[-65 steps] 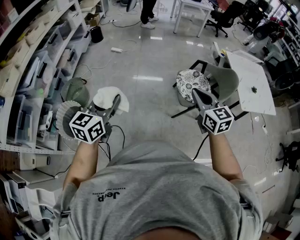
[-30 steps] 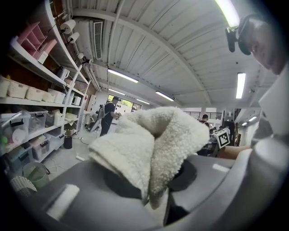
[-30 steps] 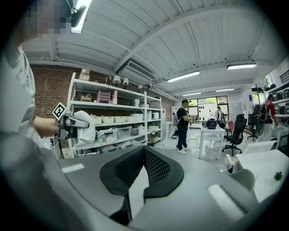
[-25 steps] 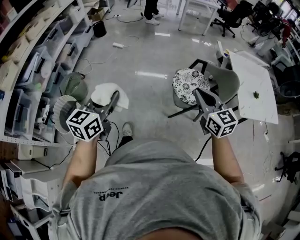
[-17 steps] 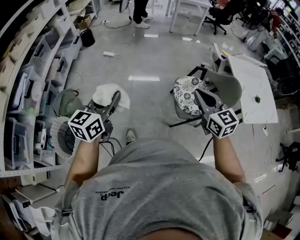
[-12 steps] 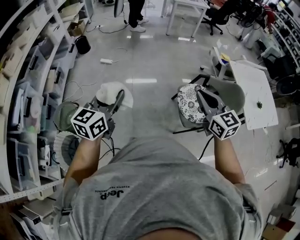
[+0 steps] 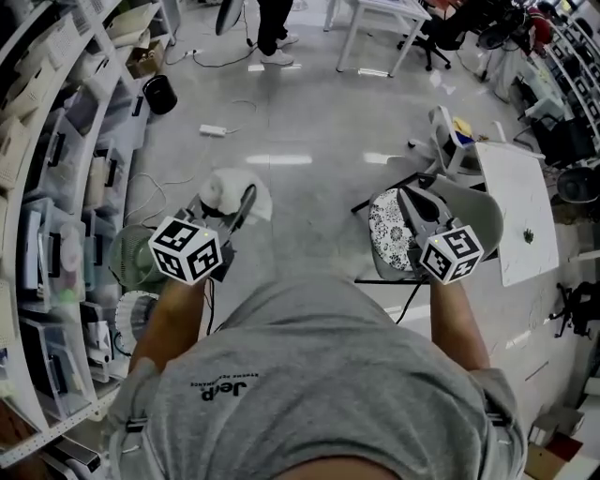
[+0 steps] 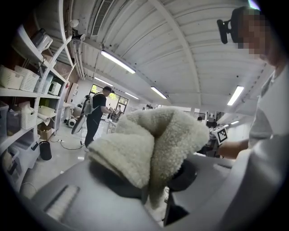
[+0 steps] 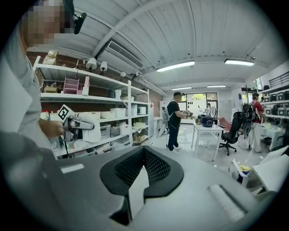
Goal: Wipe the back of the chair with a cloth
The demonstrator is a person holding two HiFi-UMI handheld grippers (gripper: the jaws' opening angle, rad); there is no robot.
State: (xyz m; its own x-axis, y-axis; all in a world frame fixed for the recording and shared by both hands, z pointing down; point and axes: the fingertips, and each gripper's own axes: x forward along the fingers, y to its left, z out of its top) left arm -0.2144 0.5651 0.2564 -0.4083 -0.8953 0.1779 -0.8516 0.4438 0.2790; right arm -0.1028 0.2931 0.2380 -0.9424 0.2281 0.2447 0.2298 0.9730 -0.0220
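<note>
A fluffy white cloth (image 7: 228, 190) (image 8: 153, 143) is bunched between the jaws of my left gripper (image 7: 246, 196), which is shut on it and held out over the floor. The cloth hides the jaw tips in the left gripper view. The grey chair (image 7: 476, 208) with a patterned seat cushion (image 7: 386, 231) stands at the right, its curved back on the far right side. My right gripper (image 7: 407, 197) (image 9: 144, 150) hangs above the seat, shut, with nothing between its jaws. In the right gripper view the left gripper with the cloth (image 9: 91, 125) shows in front of the shelves.
Shelves with bins (image 7: 52, 159) line the left side, with a fan (image 7: 131, 261) on the floor below. A white table (image 7: 521, 221) stands right of the chair. A person (image 7: 271, 28), a black bin (image 7: 159, 93), a power strip (image 7: 212, 129) and office chairs (image 7: 441, 33) lie farther off.
The view has shifted across the floor: the chair now sits lower and farther right, under the right gripper. The left gripper still holds the cloth; the right stays shut.
</note>
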